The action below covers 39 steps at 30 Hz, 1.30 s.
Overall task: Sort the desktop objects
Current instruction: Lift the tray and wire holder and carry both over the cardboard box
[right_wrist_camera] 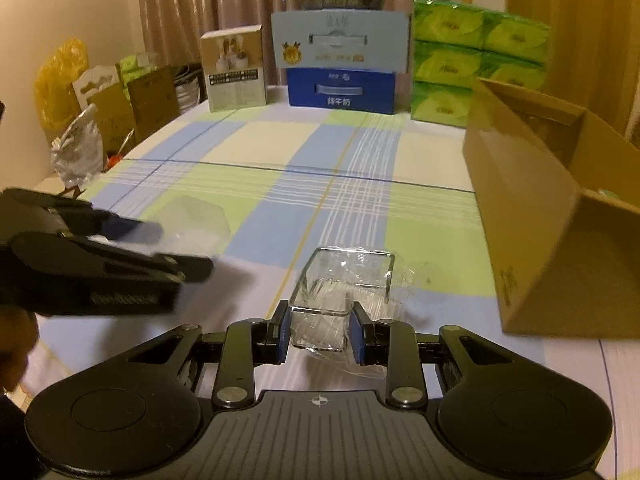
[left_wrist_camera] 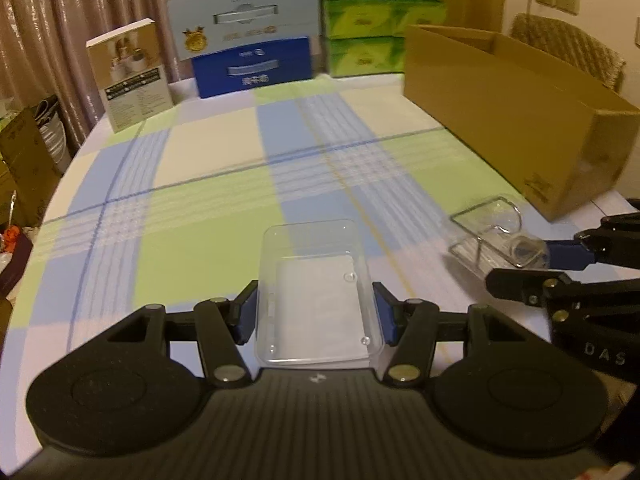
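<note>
Clear, slippery rigid-plastic lid [left_wrist_camera: 316,292] and toothpick box [right_wrist_camera: 344,292] sit clamped by their long sides in left fingers [left_wrist_camera: 248,312] and right fingers [right_wrist_camera: 356,336], over the checked worktop [left_wrist_camera: 208,168].

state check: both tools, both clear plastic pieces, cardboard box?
left tool: shut on clear lid, one finger on each long side.
clear lid: held flat, just over the checked tablecloth.
right tool: shut on clear box.
clear box: upright, open top, loose film wrap around it, gripped at its near end.
cardboard box: open at the top, standing on the table's right side; contents unclear.
</note>
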Each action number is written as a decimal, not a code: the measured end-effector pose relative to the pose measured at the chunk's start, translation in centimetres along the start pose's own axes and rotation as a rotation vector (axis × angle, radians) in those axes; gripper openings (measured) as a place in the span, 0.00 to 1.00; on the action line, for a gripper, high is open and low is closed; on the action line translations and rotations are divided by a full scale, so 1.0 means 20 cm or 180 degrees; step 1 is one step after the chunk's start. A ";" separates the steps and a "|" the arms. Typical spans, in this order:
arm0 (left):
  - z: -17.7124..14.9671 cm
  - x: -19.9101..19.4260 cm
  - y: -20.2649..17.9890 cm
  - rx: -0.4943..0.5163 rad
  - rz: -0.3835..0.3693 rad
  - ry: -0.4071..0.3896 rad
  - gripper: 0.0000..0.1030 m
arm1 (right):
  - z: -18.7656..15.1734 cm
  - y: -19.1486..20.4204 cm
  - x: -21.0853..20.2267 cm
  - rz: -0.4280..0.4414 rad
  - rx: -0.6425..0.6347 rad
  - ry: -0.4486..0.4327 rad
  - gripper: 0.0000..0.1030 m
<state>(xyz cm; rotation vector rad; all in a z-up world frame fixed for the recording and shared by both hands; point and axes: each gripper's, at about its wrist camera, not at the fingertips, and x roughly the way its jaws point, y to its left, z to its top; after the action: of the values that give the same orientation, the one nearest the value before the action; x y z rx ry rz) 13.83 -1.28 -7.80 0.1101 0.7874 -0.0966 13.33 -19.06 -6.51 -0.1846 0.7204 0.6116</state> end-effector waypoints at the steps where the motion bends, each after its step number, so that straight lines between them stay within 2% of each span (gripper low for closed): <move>1: -0.02 -0.02 -0.03 0.0015 -0.0020 0.0019 0.51 | -0.01 0.00 -0.02 -0.0018 0.0010 0.0002 0.26; 12: -0.02 -0.16 -0.16 0.0011 -0.0038 -0.0021 0.51 | -0.06 -0.03 -0.22 -0.0126 0.0194 -0.0102 0.26; 27: 0.04 -0.34 -0.25 -0.0054 -0.0059 -0.0114 0.51 | 0.01 -0.03 -0.48 -0.0254 0.0206 -0.0405 0.26; 33: 0.13 -0.38 -0.34 0.0031 -0.0117 -0.0172 0.51 | 0.08 -0.08 -0.61 -0.0378 0.0247 -0.0541 0.26; 39: 0.32 -0.39 -0.46 0.0111 -0.0323 -0.0325 0.51 | 0.19 -0.26 -0.74 -0.0592 0.0271 -0.0652 0.26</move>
<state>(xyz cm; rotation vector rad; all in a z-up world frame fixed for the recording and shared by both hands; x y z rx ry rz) 11.62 -10.97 1.75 0.0975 0.6893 -0.2107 9.73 -28.73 5.90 -0.1069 0.5231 0.4143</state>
